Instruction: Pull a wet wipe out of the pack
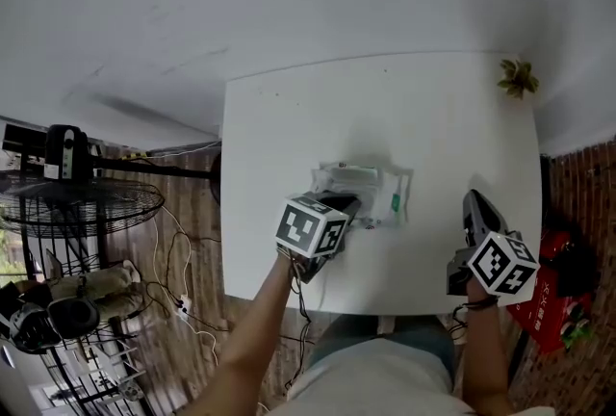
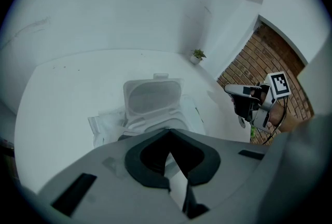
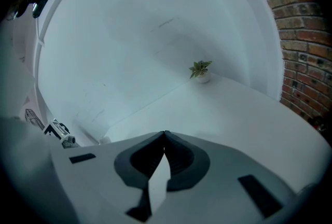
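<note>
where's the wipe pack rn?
Head view: the pack sits at the centre of the table, at the tips of the left gripper; the right gripper is apart, to its right.

The table (image 1: pixel 289 116) is smooth, matt white. The wipe pack (image 1: pixel 371 193) is crinkled, glossy translucent plastic film, its raised lid (image 2: pixel 153 96) stiffer frosted plastic. The left claw (image 2: pixel 168 130) and right claw (image 3: pixel 165 134) are matt grey plastic with 2 black pads (image 3: pixel 181 159) each. The wall (image 3: pixel 306 46) is rough red brick, and the floor (image 1: pixel 204 212) is brown wood planks.
</note>
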Tool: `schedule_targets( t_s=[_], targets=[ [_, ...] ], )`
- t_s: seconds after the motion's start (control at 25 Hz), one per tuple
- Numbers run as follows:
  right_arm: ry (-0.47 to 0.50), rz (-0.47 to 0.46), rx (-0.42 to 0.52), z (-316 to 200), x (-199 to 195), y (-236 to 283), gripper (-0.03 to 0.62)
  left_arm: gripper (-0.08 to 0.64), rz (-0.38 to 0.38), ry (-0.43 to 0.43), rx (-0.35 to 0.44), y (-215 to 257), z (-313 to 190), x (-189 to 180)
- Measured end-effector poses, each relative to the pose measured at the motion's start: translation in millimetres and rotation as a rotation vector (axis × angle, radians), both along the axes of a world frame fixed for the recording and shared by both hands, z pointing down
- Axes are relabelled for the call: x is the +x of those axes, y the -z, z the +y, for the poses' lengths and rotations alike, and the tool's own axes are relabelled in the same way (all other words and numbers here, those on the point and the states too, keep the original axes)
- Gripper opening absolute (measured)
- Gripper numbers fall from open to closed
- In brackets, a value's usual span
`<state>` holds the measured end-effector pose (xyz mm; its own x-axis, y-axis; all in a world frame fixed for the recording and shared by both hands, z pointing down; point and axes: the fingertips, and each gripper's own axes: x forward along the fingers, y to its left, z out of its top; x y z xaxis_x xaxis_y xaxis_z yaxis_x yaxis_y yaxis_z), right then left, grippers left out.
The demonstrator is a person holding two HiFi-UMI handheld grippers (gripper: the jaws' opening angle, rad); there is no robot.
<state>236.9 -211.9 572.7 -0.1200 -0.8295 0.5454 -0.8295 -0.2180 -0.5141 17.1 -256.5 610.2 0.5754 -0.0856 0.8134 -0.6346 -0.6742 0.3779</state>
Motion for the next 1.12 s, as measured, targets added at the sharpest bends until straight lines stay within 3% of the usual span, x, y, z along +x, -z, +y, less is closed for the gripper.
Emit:
schedule_targets(
  t_s=[1.12],
  targets=[
    [0.036,0.042,0.066,19,-11,45,0.002,0.011,0.063,0.127,0.157,46,-9,-12]
  ],
)
